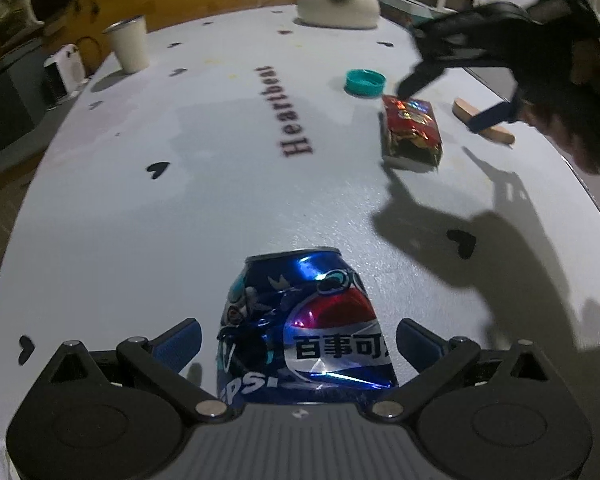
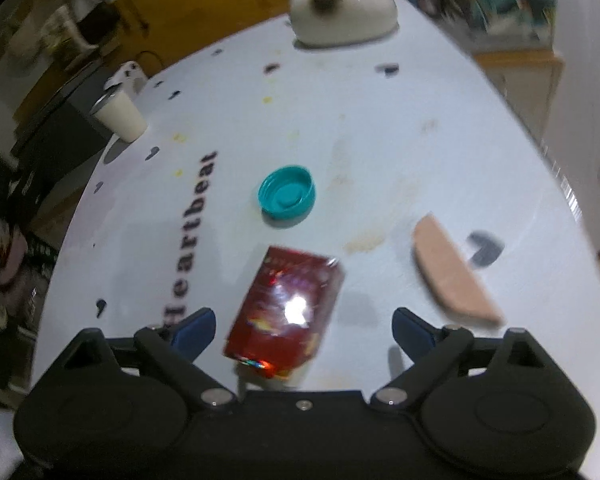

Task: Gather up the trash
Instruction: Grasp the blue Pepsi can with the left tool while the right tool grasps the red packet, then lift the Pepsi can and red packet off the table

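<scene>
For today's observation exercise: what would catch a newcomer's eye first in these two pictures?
A crushed blue Pepsi can sits between the open fingers of the left gripper. A shiny red snack box lies between the open fingers of the right gripper, with a teal cap just beyond it on the white table.

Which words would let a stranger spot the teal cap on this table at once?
Start at the white table printed with the word "Heartbeat". To the right of that word as the right wrist view shows it, just beyond the shiny red snack box, lies the teal cap. It is the only round, teal item, lying with its hollow side up.
</scene>
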Action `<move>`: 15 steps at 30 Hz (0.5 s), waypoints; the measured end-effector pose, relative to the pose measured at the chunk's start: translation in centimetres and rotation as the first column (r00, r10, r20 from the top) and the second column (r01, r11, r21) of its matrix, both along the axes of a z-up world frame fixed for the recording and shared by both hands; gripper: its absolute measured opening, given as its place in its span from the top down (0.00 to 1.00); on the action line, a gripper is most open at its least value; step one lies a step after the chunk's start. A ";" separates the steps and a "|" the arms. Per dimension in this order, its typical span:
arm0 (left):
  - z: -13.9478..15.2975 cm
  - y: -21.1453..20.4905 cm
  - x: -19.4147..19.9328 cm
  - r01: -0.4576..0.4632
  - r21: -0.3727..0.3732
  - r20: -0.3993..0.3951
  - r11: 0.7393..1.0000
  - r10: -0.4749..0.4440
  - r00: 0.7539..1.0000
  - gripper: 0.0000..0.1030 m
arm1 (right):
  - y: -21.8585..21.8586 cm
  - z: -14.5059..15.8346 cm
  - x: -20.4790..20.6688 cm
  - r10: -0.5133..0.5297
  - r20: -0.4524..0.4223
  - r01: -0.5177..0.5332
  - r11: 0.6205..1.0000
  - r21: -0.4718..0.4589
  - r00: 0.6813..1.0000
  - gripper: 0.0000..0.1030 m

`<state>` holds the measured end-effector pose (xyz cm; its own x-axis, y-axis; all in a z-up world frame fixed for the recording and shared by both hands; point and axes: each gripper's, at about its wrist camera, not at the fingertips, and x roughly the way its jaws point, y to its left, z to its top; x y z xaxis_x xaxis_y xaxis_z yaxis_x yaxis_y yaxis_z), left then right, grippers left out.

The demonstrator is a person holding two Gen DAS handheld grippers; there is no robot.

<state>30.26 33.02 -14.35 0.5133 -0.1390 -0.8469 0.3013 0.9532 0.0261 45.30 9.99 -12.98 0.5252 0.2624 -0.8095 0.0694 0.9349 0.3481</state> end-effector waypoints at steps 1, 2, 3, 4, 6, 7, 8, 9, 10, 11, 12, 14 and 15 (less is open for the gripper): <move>-0.1 0.0 0.1 0.008 0.002 -0.005 1.000 -0.008 1.000 0.03 | 0.5 -0.3 0.3 -0.018 -0.017 0.018 1.000 0.009 1.000 0.09; -0.2 -0.1 0.1 0.014 0.006 -0.008 1.000 -0.014 1.000 0.04 | 0.9 -0.6 0.5 -0.032 -0.030 0.032 0.999 0.012 0.999 0.10; -0.3 -0.2 0.1 0.019 0.014 -0.012 1.000 -0.019 1.000 0.07 | 1.5 -0.8 0.6 -0.048 -0.041 0.048 0.999 0.007 0.998 0.10; -0.4 -0.2 0.2 0.018 0.020 -0.014 1.000 -0.018 1.000 0.08 | 1.9 -1.1 0.8 -0.066 -0.051 0.066 0.998 -0.005 0.997 0.10; -0.6 -0.2 0.2 0.009 0.022 -0.018 1.000 -0.009 1.000 0.10 | 2.8 -1.6 1.1 -0.111 -0.067 0.109 0.993 -0.037 0.992 0.11; -0.7 -0.1 0.3 0.006 0.022 -0.019 1.000 -0.006 1.000 0.10 | 3.2 -1.9 1.2 -0.126 -0.074 0.123 0.991 -0.046 0.989 0.14; -0.7 -0.1 0.3 0.006 0.022 -0.020 1.000 -0.005 1.000 0.10 | 3.5 -2.0 1.3 -0.137 -0.077 0.133 0.990 -0.057 0.988 0.14; -0.7 -0.1 0.3 0.006 0.023 -0.021 1.000 -0.005 1.000 0.11 | 4.0 -2.0 1.3 -0.142 -0.060 0.137 0.987 -0.079 0.988 0.15; -0.8 -0.1 0.4 0.007 0.023 -0.022 1.000 -0.007 1.000 0.11 | 4.5 -2.0 1.4 -0.136 -0.057 0.130 0.987 -0.095 0.989 0.16; -0.7 -0.1 0.3 0.008 0.022 -0.022 1.000 -0.008 1.000 0.11 | 5.0 -2.0 1.5 -0.124 -0.051 0.118 0.987 -0.113 0.991 0.19; -0.7 -0.1 0.3 0.008 0.020 -0.023 1.000 -0.007 1.000 0.12 | 5.3 -2.0 1.6 -0.109 -0.046 0.103 0.987 -0.121 0.993 0.22; -0.7 0.0 0.3 0.000 0.012 -0.023 1.000 0.001 1.000 0.12 | 5.9 -1.9 1.6 -0.056 -0.028 0.051 0.988 -0.147 0.998 0.39; -0.7 0.1 0.3 -0.008 0.008 -0.022 1.000 0.009 1.000 0.12 | 6.0 -1.8 1.5 -0.025 -0.018 0.022 0.986 -0.167 1.000 0.39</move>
